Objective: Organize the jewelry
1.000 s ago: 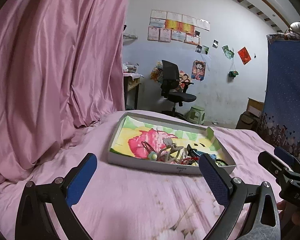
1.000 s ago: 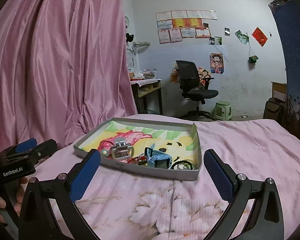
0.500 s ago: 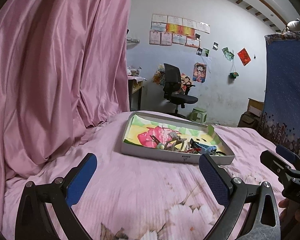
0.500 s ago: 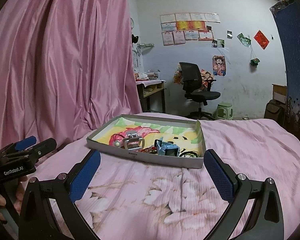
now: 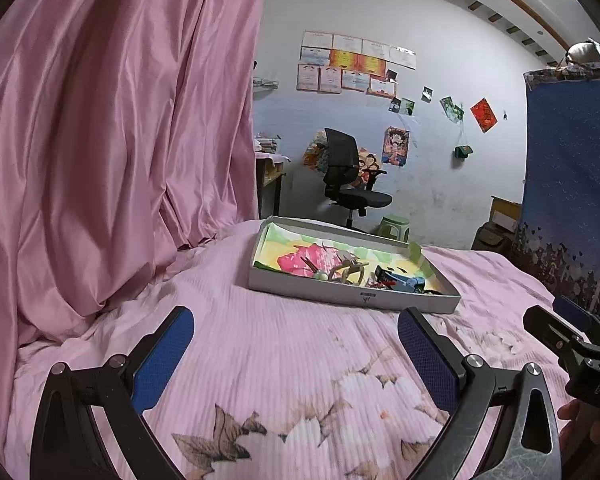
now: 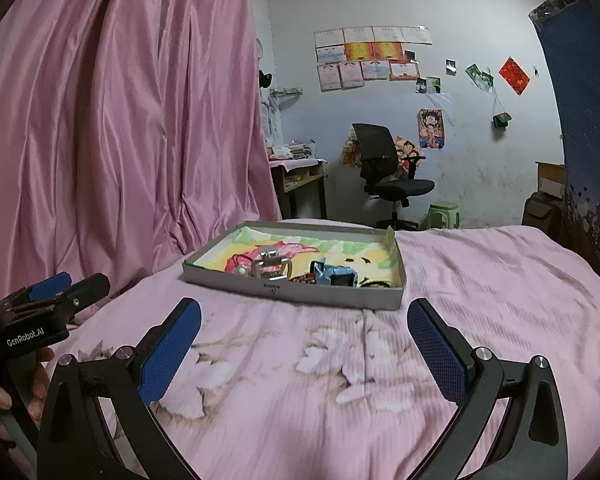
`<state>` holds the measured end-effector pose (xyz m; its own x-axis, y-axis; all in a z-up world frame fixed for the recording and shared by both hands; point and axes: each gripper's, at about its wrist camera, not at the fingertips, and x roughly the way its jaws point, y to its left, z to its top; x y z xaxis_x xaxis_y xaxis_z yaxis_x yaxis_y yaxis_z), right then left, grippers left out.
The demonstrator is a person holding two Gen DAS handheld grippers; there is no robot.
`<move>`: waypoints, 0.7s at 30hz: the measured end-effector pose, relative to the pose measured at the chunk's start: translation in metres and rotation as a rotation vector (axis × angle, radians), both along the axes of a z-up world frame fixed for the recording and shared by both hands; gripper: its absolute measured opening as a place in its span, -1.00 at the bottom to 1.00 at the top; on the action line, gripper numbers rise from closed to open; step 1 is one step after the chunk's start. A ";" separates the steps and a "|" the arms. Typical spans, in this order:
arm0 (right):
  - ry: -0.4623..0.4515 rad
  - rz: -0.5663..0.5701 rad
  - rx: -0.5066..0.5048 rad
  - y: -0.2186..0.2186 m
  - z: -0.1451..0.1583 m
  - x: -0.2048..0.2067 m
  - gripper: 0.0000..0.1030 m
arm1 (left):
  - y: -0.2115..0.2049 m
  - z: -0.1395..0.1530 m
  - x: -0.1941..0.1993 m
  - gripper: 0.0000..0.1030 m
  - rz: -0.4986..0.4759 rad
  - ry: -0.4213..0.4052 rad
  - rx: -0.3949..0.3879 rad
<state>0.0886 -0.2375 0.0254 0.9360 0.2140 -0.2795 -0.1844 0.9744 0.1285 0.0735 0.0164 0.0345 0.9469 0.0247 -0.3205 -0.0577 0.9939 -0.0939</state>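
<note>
With each claw, left claw (image 5: 296, 344) and right claw (image 6: 304, 332), spread wide and empty, you risk snagging tangled jewelry (image 6: 300, 270) in the shallow tray (image 6: 292, 294) on the soft bed (image 6: 480, 300), dragging several pieces together.

A shallow grey cardboard tray (image 6: 324, 296) lies flat on the pink bed cover, its inside lined with a bright picture in yellow, green and pink. The jewelry sits bunched along the tray's near wall: a pale bead (image 5: 321, 275) on a dark red cord, a silvery buckle-like piece (image 6: 271, 267) standing upright, a beige claw-shaped clip (image 5: 350, 271), a light blue boxy piece (image 6: 336, 276) to its right, small red bits beside it (too tangled to tell apart) and a black ring-shaped band (image 6: 374, 283) in the near right corner.
</note>
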 end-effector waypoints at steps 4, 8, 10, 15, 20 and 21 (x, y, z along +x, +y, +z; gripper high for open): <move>-0.008 -0.001 -0.006 0.004 -0.002 -0.007 0.97 | -0.001 -0.003 -0.007 0.99 -0.008 0.000 0.015; -0.019 -0.007 -0.007 0.005 -0.003 -0.016 0.97 | -0.001 -0.007 -0.015 0.99 -0.011 0.001 0.020; -0.021 -0.009 -0.009 0.006 -0.004 -0.019 0.97 | -0.001 -0.009 -0.020 0.99 -0.009 0.003 0.021; -0.027 -0.022 -0.013 0.007 -0.007 -0.025 0.97 | 0.002 -0.013 -0.024 0.99 -0.007 0.008 0.012; -0.021 -0.024 -0.013 0.008 -0.009 -0.027 0.97 | 0.004 -0.016 -0.025 0.99 -0.004 0.011 0.011; -0.020 -0.024 -0.012 0.007 -0.010 -0.027 0.97 | 0.004 -0.017 -0.025 0.99 -0.004 0.013 0.013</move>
